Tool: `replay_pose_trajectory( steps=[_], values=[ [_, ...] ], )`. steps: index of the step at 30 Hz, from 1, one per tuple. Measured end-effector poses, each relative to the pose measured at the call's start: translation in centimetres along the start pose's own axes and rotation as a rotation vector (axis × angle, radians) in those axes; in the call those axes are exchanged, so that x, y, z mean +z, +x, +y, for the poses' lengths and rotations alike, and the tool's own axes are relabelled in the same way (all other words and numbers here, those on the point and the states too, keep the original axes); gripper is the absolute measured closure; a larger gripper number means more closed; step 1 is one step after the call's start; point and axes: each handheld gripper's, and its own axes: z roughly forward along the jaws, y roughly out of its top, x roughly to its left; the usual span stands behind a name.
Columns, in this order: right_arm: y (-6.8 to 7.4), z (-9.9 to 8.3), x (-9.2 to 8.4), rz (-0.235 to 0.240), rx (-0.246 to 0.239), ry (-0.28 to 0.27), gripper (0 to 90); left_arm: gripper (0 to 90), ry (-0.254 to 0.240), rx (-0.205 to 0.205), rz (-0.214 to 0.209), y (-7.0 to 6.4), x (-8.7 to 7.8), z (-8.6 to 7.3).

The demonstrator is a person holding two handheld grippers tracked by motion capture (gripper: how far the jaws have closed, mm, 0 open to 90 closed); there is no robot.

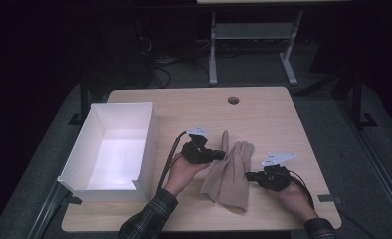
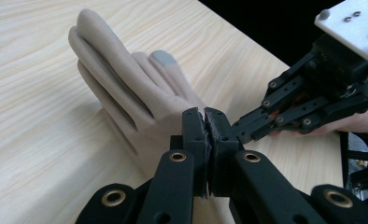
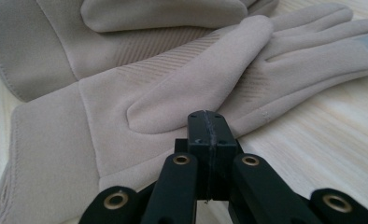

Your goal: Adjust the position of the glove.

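At the near edge of the counter [image 1: 293, 124], the two forearms come in and each holds a hand-held gripper. The left hand-held gripper [image 1: 222, 155] has its jaws pressed together with nothing visible between them, and it touches or nearly touches the left side of the beige gloves [image 1: 230, 172]. The right hand-held gripper [image 1: 248, 175] is also pressed together and empty, at the right edge of the gloves near the thumb [image 3: 196, 93]. The gloves lie flat in the middle of the counter, one partly on the other, fingers pointing away. I judge the step is approaching them for a grasp; next the jaws must spread before pinching the fabric. Further left stands a white box [image 1: 92, 149], open and apart from the gloves. Nothing blocks the way.
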Motion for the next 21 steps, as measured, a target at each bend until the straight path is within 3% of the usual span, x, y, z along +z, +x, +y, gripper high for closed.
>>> replay_pose_trajectory(
  steps=[4, 9, 21],
  values=[
    [0.6, 0.4, 0.7, 0.022, -0.009, 0.007, 90.0, 87.9, 0.001, 0.006, -0.012, -0.4, 0.3, 0.1],
    [1.3, 0.9, 1.5, 0.041, -0.022, 0.004, 90.0, 88.0, 0.032, 0.045, -0.02, -1.0, 0.9, 0.0],
    [1.8, 1.2, 2.1, 0.047, -0.035, 0.004, 90.0, 87.8, 0.066, 0.058, -0.028, -1.9, 3.5, -0.6]
  ],
)
